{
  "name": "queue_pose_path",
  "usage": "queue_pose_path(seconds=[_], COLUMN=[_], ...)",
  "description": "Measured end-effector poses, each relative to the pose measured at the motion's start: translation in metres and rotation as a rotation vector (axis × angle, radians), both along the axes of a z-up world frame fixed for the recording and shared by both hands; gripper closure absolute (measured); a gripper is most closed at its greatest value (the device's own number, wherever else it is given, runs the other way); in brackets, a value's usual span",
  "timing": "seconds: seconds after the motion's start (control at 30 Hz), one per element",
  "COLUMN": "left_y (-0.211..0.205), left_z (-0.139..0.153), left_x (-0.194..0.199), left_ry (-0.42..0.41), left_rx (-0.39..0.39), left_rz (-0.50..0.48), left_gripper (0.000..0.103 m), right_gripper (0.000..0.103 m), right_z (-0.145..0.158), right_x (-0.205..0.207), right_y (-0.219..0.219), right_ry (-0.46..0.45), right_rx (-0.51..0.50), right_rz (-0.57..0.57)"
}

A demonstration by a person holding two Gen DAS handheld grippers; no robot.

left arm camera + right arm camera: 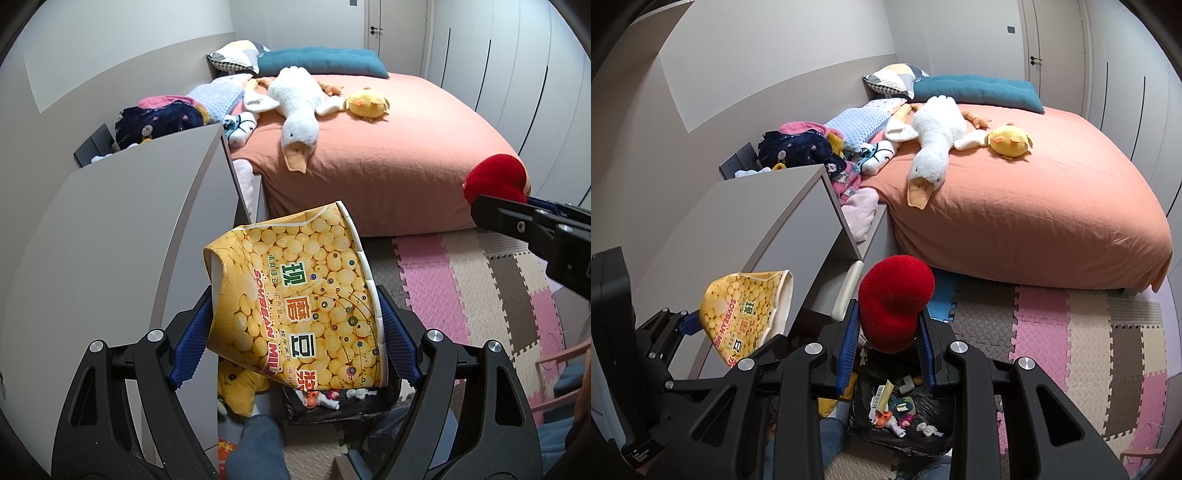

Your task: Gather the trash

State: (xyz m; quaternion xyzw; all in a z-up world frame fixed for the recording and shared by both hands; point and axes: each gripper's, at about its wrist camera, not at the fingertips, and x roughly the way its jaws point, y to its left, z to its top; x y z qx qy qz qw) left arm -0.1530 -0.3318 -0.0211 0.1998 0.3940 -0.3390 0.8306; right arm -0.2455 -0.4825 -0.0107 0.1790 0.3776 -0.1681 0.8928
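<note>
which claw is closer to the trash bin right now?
Right, by a small margin. The right claw, shut on the red sponge, hangs directly above the trash bin. The left claw, gripping the soybean milk cup, sits above the bin's near-left edge.

1. Both views are evenly and softly lit from overhead (no lamp itself shows), bright enough that colours read clearly.
2. Shadows are weak; the darkest area lies below the right gripper (888,354), inside the black-lined bin (934,443).
3. Small glints sit on the metal bolts of the left gripper (295,332), with mild sheen on the yellow carton (295,299) between its fingers.
4. Fisheye distortion bends the wardrobe doors (517,74) and wall lines far ahead of the grippers, and black vignette fills the corners.
5. Focus is sharp mid-frame, softening slightly toward the edges; no motion blur shows.
</note>
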Motion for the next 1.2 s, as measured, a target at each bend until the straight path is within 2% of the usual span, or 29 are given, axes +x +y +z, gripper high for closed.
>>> queue_pose_path(seconds=[0.03,0.07,0.1,0.13,0.23,1.2], left_y=[0.001,0.002,0.003,0.004,0.007,0.023], left_z=[-0.001,-0.003,-0.004,-0.005,-0.009,-0.001], left_x=[0.000,-0.001,0.000,-0.001,0.001,0.000], left_ry=[0.007,0.015,0.006,-0.006,-0.003,0.037], left_rx=[0.001,0.014,0.021,0.033,0.057,-0.028], left_rz=[-0.004,-0.005,0.003,0.016,0.033,0.050], left_gripper=[0.021,0.010,0.005,0.005,0.005,0.005], right_gripper=[0.067,0.047,0.028,0.025,0.024,0.024], right_z=[-0.001,-0.001,-0.001,0.000,0.001,0.005], right_x=[0.001,0.002,0.003,0.003,0.003,0.001], right_y=[0.000,0.000,0.000,0.001,0.004,0.006], right_ry=[0.009,0.020,0.022,0.015,0.016,0.000], right_rx=[-0.006,-0.014,-0.022,-0.043,-0.069,-0.067], right_rz=[0.001,-0.001,-0.009,-0.024,-0.028,-0.021])
